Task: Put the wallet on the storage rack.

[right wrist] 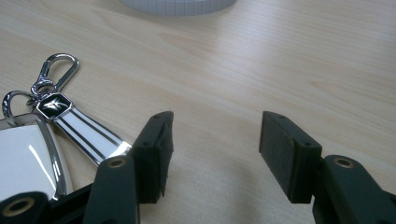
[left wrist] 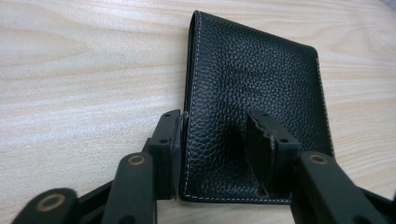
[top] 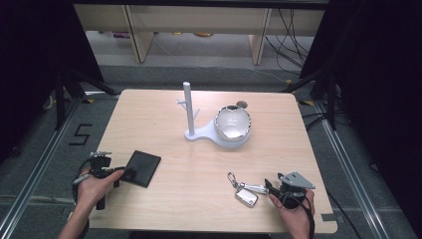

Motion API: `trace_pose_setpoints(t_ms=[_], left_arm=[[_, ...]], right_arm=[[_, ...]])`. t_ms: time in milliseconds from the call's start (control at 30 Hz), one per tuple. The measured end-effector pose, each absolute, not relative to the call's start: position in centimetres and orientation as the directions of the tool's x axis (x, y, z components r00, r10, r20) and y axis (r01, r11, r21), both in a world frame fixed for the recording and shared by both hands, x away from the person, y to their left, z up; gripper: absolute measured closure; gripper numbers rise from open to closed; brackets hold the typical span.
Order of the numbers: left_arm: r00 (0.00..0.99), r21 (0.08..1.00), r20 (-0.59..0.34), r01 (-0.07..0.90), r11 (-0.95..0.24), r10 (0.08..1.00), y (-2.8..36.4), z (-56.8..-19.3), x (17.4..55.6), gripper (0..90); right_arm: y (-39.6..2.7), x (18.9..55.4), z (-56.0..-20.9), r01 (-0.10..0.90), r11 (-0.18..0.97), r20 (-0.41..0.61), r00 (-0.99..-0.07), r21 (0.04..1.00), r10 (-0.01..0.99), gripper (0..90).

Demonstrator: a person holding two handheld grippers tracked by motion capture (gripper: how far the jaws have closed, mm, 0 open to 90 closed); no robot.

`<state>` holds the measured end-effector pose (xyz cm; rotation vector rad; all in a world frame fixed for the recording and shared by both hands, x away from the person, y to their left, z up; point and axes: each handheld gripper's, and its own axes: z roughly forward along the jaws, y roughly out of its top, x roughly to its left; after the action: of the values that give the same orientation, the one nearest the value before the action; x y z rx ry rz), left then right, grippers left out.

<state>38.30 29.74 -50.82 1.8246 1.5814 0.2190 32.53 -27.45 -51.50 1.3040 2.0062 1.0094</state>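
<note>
Resting empty: silver bowl point(top: 232, 123).

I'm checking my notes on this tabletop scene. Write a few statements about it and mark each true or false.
1. The black leather wallet lies flat on the wooden table. True.
2. The left gripper has one jaw at the wallet's edge and one on top. True.
3. The right gripper grips the silver key fob. False: its jaws stand open over bare wood.
4. The shiny metal bowl lies beside the wallet. False: it sits on the white stand, farther back.
</note>
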Motion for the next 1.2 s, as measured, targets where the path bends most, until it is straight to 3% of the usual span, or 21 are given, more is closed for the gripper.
trace_pose_setpoints(t_ms=[200, 300, 567, 600, 1000, 1100, 1200], left_arm=[[0.245, 0.587, -0.287, 0.809, -0.031, 0.926, 29.8, -50.5, 38.5, 61.0], [0.266, 0.597, -0.254, 0.8, -0.066, 0.93, 29.8, -50.3, 38.4, 70.6], [0.309, 0.635, -0.181, 0.762, -0.129, 0.934, 29.5, -50.1, 38.1, 78.8], [0.312, 0.64, -0.177, 0.757, -0.132, 0.933, 29.6, -50.1, 38.0, 84.3], [0.345, 0.7, -0.24, 0.709, -0.084, 0.907, 30.2, -50.4, 37.4, 87.5], [0.359, 0.729, -0.29, 0.684, -0.039, 0.887, 30.3, -50.3, 37.2, 87.6], [0.404, 0.765, -0.283, 0.642, -0.049, 0.87, 30.3, -49.8, 36.8, 87.8]], right_arm=[[-27.5, 32.5, -51.5, 0.518, 0.252, -0.037, -0.388, 0.817, 0.921, 45.5], [-27.5, 32.5, -51.5, 0.519, 0.25, -0.034, -0.39, 0.818, 0.92, 45.5], [-27.5, 32.6, -51.5, 0.519, 0.253, -0.037, -0.39, 0.816, 0.92, 45.4], [-27.5, 32.5, -51.5, 0.52, 0.253, -0.038, -0.389, 0.816, 0.92, 45.4], [-27.1, 32.5, -51.2, 0.496, 0.258, -0.04, -0.409, 0.829, 0.912, 48.3], [-26.5, 32.7, -50.6, 0.478, 0.273, -0.045, -0.435, 0.835, 0.899, 48.3], [-25.2, 33.2, -49.7, 0.459, 0.293, -0.044, -0.479, 0.839, 0.877, 48.5]])
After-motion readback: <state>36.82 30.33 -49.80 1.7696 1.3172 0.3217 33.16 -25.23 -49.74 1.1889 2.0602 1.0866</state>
